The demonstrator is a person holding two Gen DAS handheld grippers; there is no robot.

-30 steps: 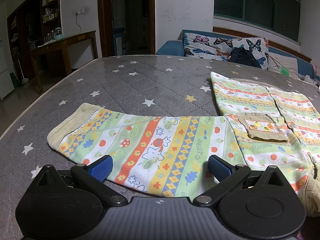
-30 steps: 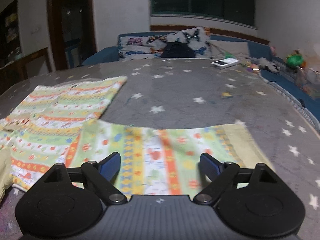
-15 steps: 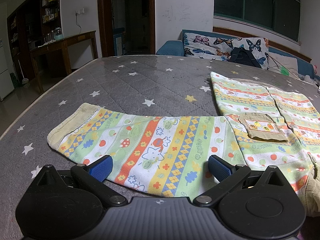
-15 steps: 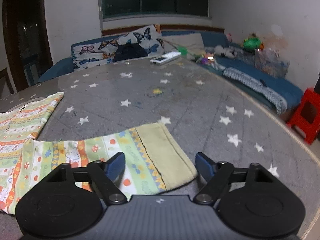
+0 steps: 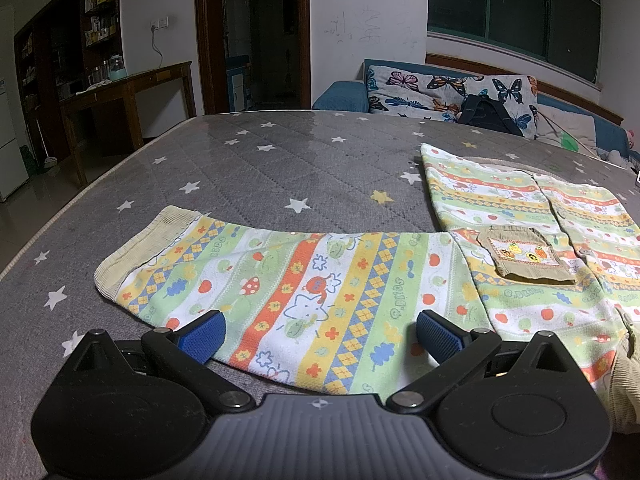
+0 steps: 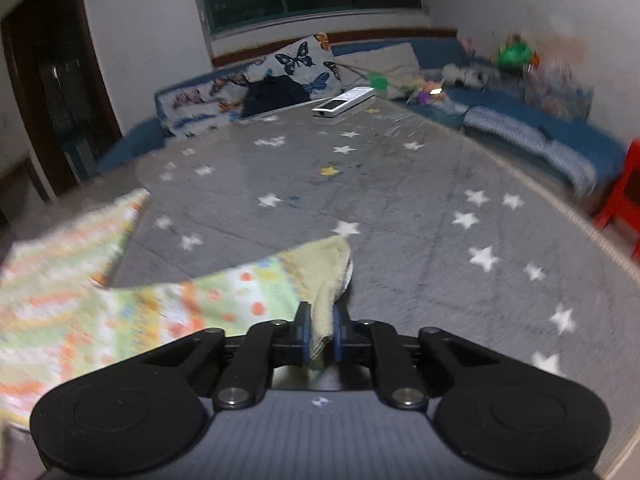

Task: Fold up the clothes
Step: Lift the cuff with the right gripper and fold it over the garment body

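A child's striped patterned top lies spread on the grey star-print mattress (image 5: 280, 168). Its left sleeve (image 5: 320, 296) with a ribbed beige cuff (image 5: 136, 248) stretches out in the left wrist view; the body (image 5: 532, 240) carries a small beige pocket (image 5: 524, 256). My left gripper (image 5: 318, 334) is open, its blue pads either side of the sleeve's near edge, holding nothing. In the right wrist view my right gripper (image 6: 319, 334) is shut on the beige cuff (image 6: 324, 276) of the right sleeve (image 6: 200, 308) and lifts it off the mattress (image 6: 420, 208).
A sofa with butterfly cushions (image 5: 444, 88) and a black bag (image 5: 488, 114) stands beyond the mattress. A white remote (image 6: 344, 102) lies at the far edge. Toys (image 6: 516, 54) and a red stool (image 6: 624, 196) are at the right. A wooden desk (image 5: 132, 88) is at the left.
My right gripper has closed on the right sleeve's cuff and raised it; half a second ago it was open above it. The left gripper has not moved.
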